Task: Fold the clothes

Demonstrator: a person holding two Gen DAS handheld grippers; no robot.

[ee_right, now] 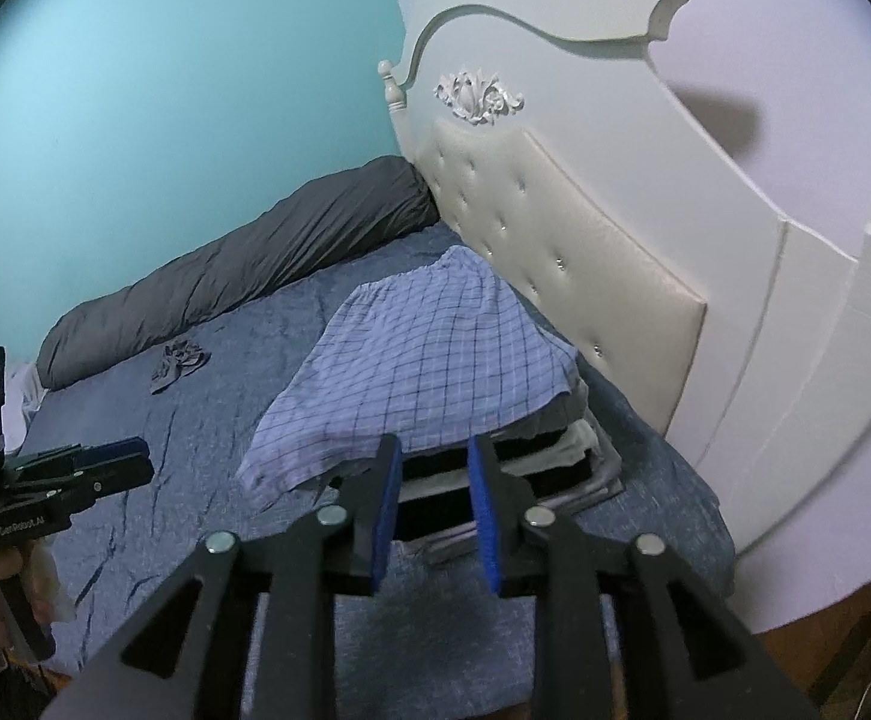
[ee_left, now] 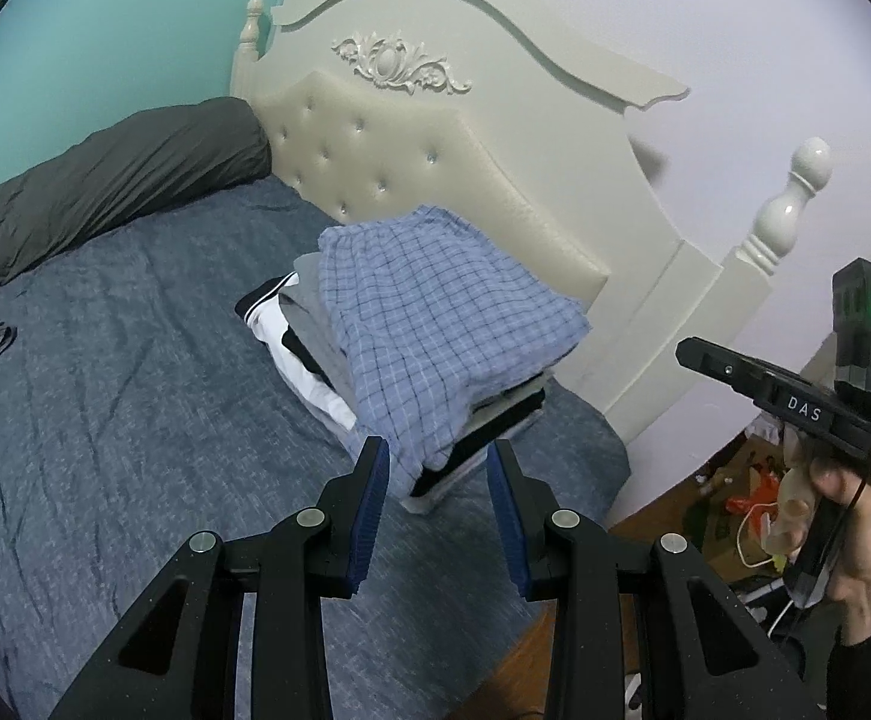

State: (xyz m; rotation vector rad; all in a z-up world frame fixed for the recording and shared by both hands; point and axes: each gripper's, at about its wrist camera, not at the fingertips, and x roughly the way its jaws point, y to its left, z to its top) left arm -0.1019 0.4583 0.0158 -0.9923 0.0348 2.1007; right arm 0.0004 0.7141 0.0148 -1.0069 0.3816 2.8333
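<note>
Blue-and-white checked cotton garment, folded flat with one corner drooping, tops a stack of folded dark, grey and white clothes on the blue-grey bedspread, just ahead of both claws. Left gripper and right gripper: jaws spread, empty. Beyond the stack: cream tufted headboard; far left, a crumpled grey cloth and rolled dark-grey duvet.

At three o'clock in the left wrist view, the right gripper bears "DAS". At nine o'clock in the right wrist view, the left gripper reads "GenRobot.AI".
</note>
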